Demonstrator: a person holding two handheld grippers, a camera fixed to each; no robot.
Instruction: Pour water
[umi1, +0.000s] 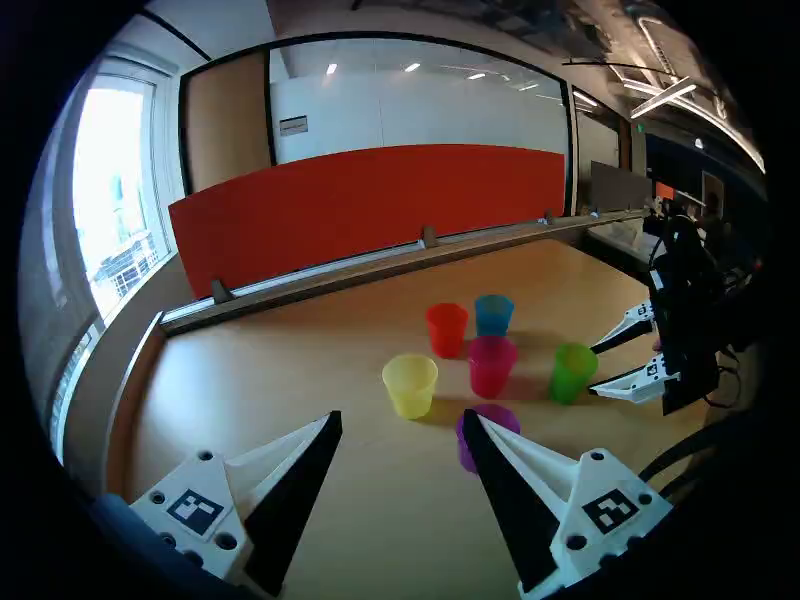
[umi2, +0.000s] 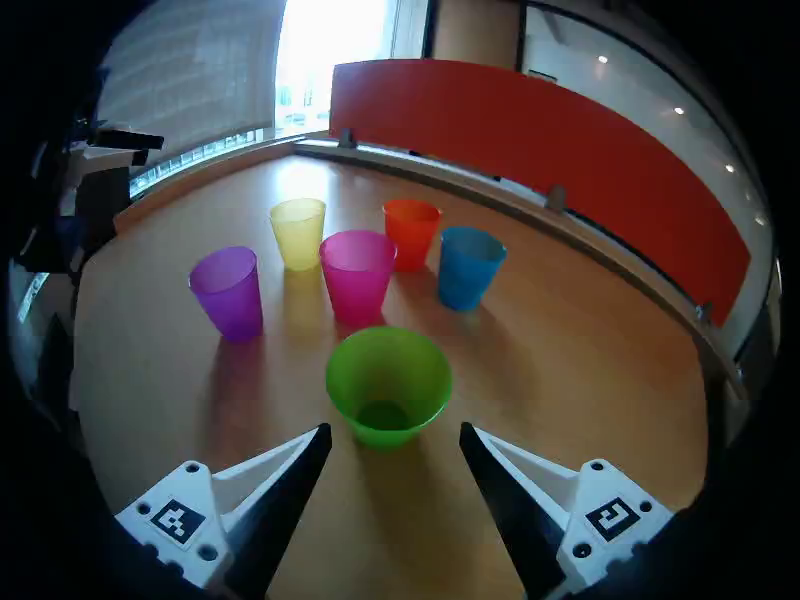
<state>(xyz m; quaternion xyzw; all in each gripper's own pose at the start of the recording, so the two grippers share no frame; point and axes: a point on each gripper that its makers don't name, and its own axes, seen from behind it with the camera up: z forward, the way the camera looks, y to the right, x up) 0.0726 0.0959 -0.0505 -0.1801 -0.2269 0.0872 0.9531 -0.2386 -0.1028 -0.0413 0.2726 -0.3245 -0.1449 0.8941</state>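
Observation:
Six plastic cups stand upright in a cluster on the wooden table (umi2: 560, 360). In the right gripper view the green cup (umi2: 388, 385) is nearest, just ahead of my open right gripper (umi2: 393, 432) and level with its fingertips, not touching them. Behind it stand the purple cup (umi2: 228, 293), yellow cup (umi2: 298, 232), magenta cup (umi2: 357, 273), red cup (umi2: 411, 233) and blue cup (umi2: 469, 266). In the left gripper view my left gripper (umi1: 400, 420) is open and holds nothing. The purple cup (umi1: 492, 418) is partly hidden behind its right finger, and the yellow cup (umi1: 410, 385) stands just beyond it. The right gripper (umi1: 598, 370) flanks the green cup (umi1: 572, 372).
A red partition (umi1: 370, 210) with a metal rail (umi1: 400, 262) runs along the table's far edge. Bright windows (umi1: 110, 200) lie beyond the table's left end. Bare tabletop (umi1: 260, 370) stretches left of the cups.

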